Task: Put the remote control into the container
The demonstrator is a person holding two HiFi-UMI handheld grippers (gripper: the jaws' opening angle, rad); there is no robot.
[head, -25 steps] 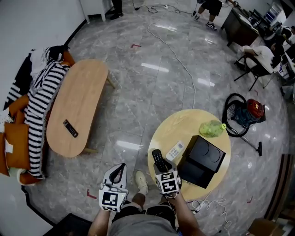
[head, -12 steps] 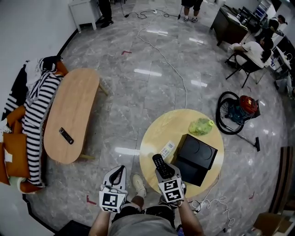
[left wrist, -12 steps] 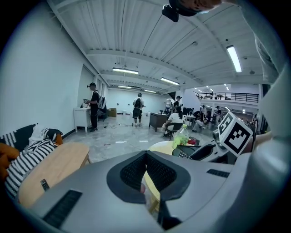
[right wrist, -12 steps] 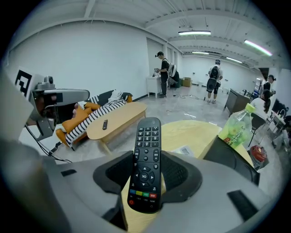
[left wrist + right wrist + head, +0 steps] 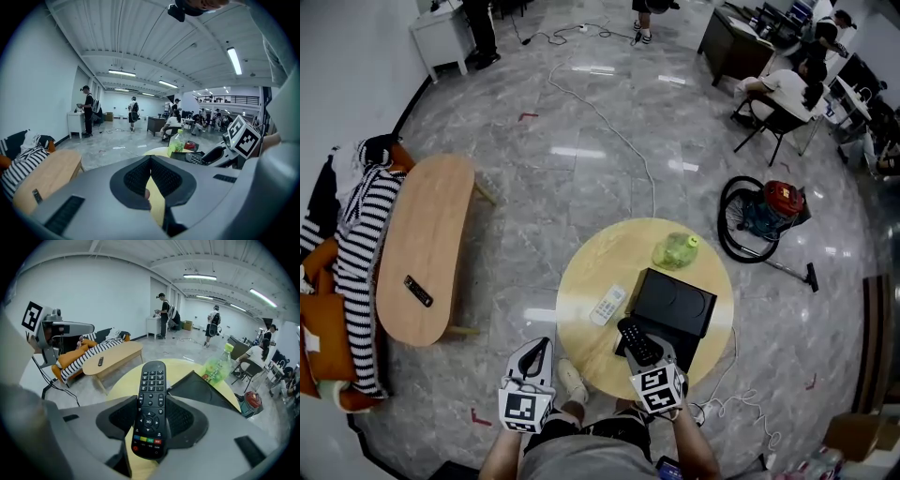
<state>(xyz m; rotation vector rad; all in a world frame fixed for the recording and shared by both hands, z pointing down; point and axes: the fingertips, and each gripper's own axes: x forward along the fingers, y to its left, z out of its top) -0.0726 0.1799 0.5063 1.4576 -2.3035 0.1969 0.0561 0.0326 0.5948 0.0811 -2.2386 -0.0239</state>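
Remote control: the black remote control (image 5: pixel 149 413) is clamped in the right tool (image 5: pixel 644 353). It is held over the near edge of the round desk (image 5: pixel 586 272), just beside the black container (image 5: pixel 675 302), not in it yet.
Right tool: its jaws squeeze the lower half; the top half sticks out.
Left tool: the left tool (image 5: pixel 150 180) has its jaws together with nothing in them.
Risk: the grip is low, so I think a jerk could tip it out. Let go too early and it lands on the desk.
Count: three remotes: one held, one white remote (image 5: pixel 607 305), one small remote (image 5: pixel 417 291) on the long desk (image 5: pixel 422 225). One container, one green bottle (image 5: pixel 674 250), two desks, two tools.
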